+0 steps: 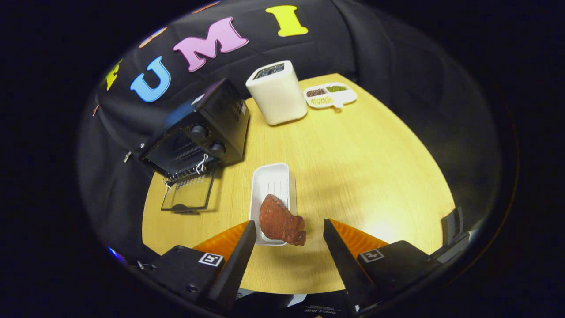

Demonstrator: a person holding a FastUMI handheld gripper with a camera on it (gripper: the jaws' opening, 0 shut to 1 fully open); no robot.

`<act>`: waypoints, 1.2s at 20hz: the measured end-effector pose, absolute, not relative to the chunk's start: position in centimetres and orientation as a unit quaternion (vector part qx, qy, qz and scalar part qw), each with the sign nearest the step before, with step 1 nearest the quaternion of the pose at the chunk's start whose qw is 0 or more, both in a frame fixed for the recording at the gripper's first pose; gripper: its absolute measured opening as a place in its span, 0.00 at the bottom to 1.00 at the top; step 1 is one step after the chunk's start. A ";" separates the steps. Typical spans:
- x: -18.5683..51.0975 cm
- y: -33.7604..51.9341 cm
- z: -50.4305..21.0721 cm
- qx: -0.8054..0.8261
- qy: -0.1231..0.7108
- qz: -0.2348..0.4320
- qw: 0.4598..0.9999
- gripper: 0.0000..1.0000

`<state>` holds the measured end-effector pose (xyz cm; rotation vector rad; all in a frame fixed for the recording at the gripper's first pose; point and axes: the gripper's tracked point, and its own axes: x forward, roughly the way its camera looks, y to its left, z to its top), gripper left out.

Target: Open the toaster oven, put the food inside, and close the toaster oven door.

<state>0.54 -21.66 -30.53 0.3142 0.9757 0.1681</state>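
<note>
Your gripper is hanging above the wooden table with its jaws standing wide apart, and neither finger is touching anything. The piece of meat, reddish brown and rough on top, is sitting between the two fingers, closer to the left one, with a clear gap to each.

The meat is lying on the near end of a white tray, and its near end is hanging over the tray's rim. The tray is a long, shallow one, running away from you along the table, and the far half of it is bare.

Beyond the tray and to the left, the toaster oven is standing near the table's left edge, turned at an angle to you. Its glass door is lying open, folded down flat in front of it, so you are looking at the dark opening and the wire rack at its lip. Two round knobs are showing on the oven's right-hand panel. A bit of white string is hanging at the door's hinge side.

Farther back, a tall white box with a dark top is standing near the table's far edge, well apart from the oven. Just to its right, a small white dish with three compartments is holding brown, green and yellowish bits.
</note>
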 end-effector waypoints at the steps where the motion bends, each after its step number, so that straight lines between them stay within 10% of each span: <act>1: 0.7 -21.7 -31.2 0.156 0.476 0.095 0.860 0.86; 6: 1.6 -21.4 -32.6 0.188 0.515 0.145 0.824 0.68; 9: 1.7 -20.7 -32.8 0.201 0.527 0.155 0.811 0.29; 24: 0.7 -19.6 -26.3 0.215 0.480 0.119 0.842 0.16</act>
